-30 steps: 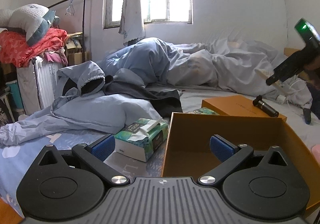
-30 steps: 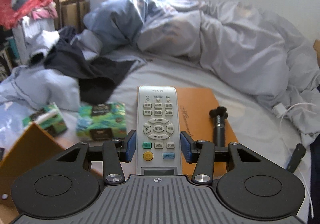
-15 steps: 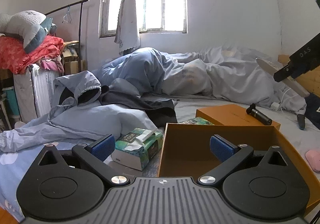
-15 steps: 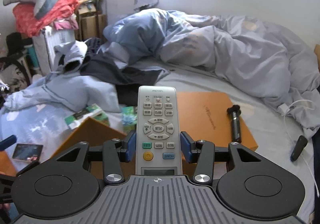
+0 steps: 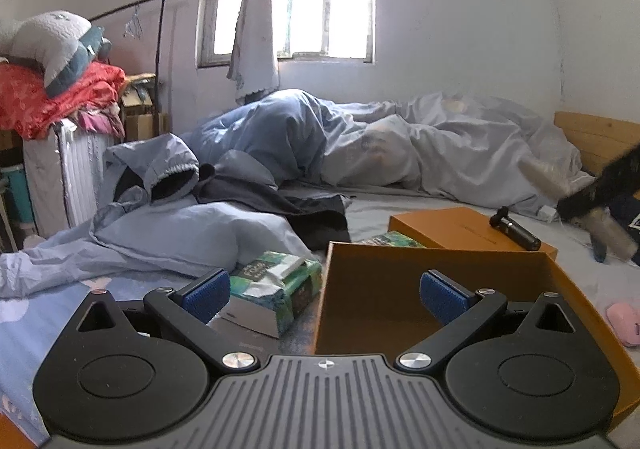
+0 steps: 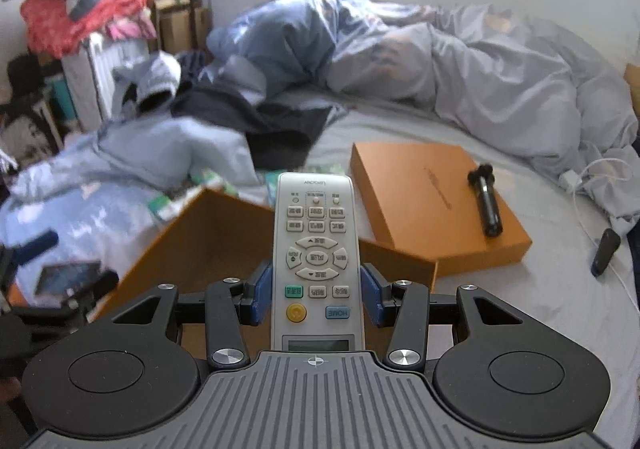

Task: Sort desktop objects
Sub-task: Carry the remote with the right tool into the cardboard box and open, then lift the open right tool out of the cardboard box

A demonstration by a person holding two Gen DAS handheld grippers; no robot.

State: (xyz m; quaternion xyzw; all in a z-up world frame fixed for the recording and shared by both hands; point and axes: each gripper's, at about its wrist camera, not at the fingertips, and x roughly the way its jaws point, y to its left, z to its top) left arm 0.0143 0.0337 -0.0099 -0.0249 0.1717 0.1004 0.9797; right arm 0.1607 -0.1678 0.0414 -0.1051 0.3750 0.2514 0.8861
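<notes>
My right gripper (image 6: 316,291) is shut on a white remote control (image 6: 314,245), held lengthwise above the open orange box (image 6: 200,233). The box's orange lid (image 6: 432,193) lies flat on the bed beyond, with a black cylindrical tool (image 6: 488,201) on it. In the left wrist view my left gripper (image 5: 324,289) stands open and empty at the near left wall of the same orange box (image 5: 400,289). A green tissue pack (image 5: 276,285) lies just left of the box. The lid (image 5: 460,229) and black tool (image 5: 516,229) show behind it. The right gripper appears blurred at the right edge.
Crumpled grey-blue duvet (image 5: 420,145) and clothing (image 5: 180,217) cover the far bed. A small black device (image 6: 606,251) and white charger cable (image 6: 592,177) lie right of the lid. A pink object (image 5: 624,323) lies right of the box. A phone (image 6: 66,277) lies at the left.
The right gripper has carried the remote back and left, from over the lid to above the open box. The left gripper has tilted up slightly and stays open at the box.
</notes>
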